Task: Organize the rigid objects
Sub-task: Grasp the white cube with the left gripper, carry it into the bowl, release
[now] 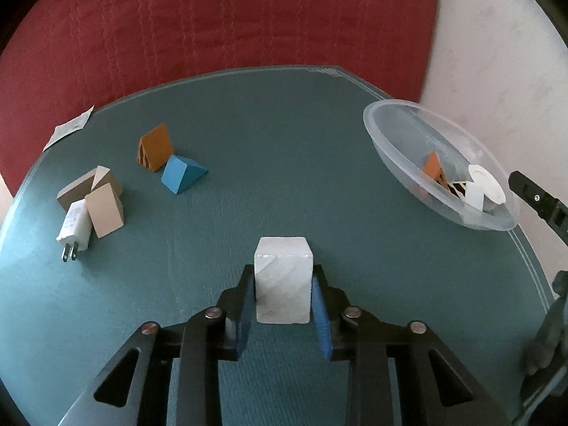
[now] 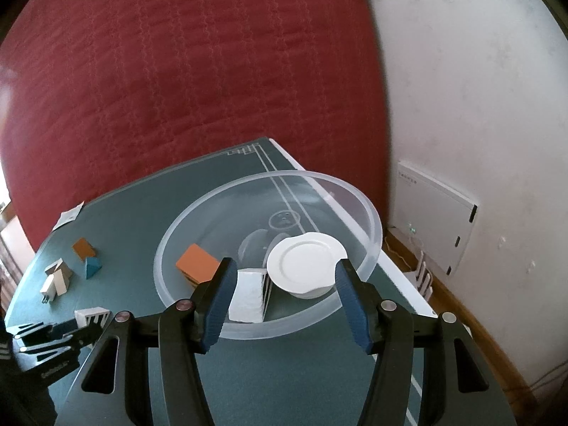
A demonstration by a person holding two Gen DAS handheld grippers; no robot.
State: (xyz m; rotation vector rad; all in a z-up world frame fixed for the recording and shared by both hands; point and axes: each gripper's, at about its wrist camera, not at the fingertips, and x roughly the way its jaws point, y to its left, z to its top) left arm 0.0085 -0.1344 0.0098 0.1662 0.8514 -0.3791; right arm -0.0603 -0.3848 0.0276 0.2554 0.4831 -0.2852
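- My left gripper [image 1: 283, 285] is clamped on a white block [image 1: 283, 280]; its blue pads press the block's two sides, with the block's base on or just above the green table [image 1: 284, 142].
- My right gripper [image 2: 285, 293] has its fingers spread wide apart, holding nothing, poised over the near rim of a clear plastic bowl [image 2: 369, 220].
- Inside the bowl lie an orange wedge block [image 2: 197, 262], a white block with black stripes on one side [image 2: 250, 294], and a small white plate [image 2: 305, 261] leaning against the bowl's right wall.
- From the left wrist view the same bowl [image 1: 401, 163] sits at the table's right edge, well apart from the block I hold, with open tabletop between them.
- On the far left of the table a cluster of loose things: an orange wedge [image 1: 154, 147] touching a blue wedge [image 1: 181, 174], and nearer me two tan wooden blocks [image 1: 103, 206] beside a white plug adapter [image 1: 75, 230] with its prongs pointing toward me.
- A scrap of white paper [image 1: 69, 128] lies at the table's far left corner.
- Behind the table hangs a red quilted fabric [image 1: 213, 17]; to the right is a pale wall [image 2: 479, 106] with a white box [image 2: 436, 213] mounted low.
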